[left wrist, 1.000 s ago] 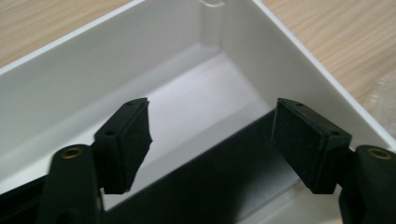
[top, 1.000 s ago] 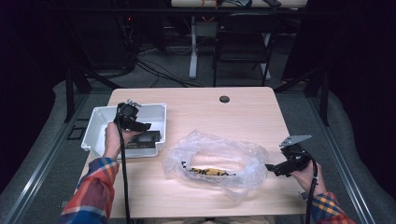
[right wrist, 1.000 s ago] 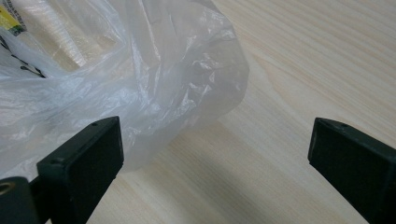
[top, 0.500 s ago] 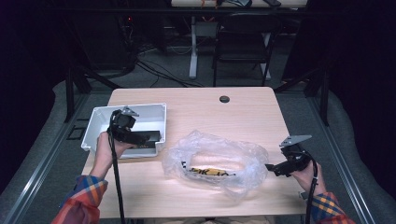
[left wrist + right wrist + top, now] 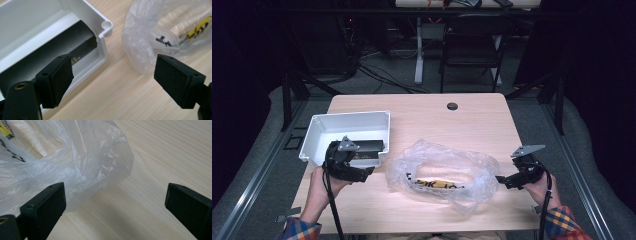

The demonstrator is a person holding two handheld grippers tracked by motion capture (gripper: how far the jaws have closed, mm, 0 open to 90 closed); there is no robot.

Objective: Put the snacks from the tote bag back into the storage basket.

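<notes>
Beside the white bin [image 5: 82, 15], the left hand-held gripper [image 5: 113, 82] gapes wide, just opened, empty.

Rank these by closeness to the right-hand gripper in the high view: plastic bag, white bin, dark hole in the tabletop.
From the right gripper:
1. Plastic bag, just beside it, mid-table.
2. Dark hole, at the table's far edge.
3. White bin, far left.

A dim lab: wooden table [image 5: 472, 120] amid black curtains, floor cables [image 5: 382, 80] and a chair [image 5: 472, 50].
</notes>
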